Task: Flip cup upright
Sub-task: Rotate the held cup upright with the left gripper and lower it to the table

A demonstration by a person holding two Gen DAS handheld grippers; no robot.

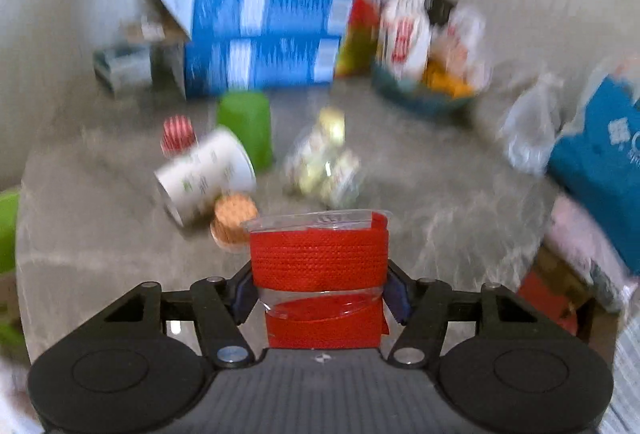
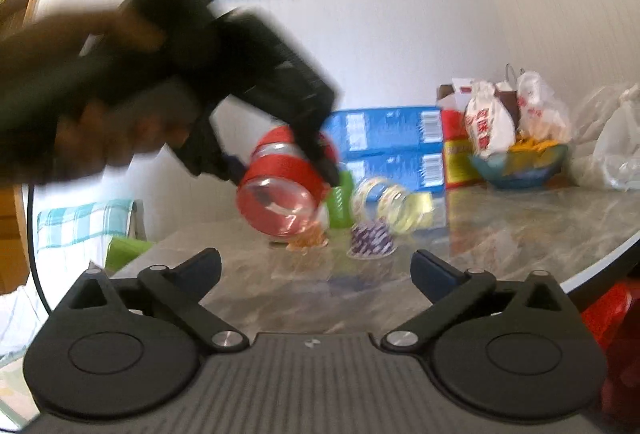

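Red-taped cup sits clamped between left gripper fingers, tilted.

Blue boxes stand behind a green cup on the marble table.

clear cup at lower centre wears red woven bands. grey marbled bench. left of centre, a plain green cup, a white cup with green marks, a red-and-white striped liner and an orange dotted one. blue boxes with white panels up top.
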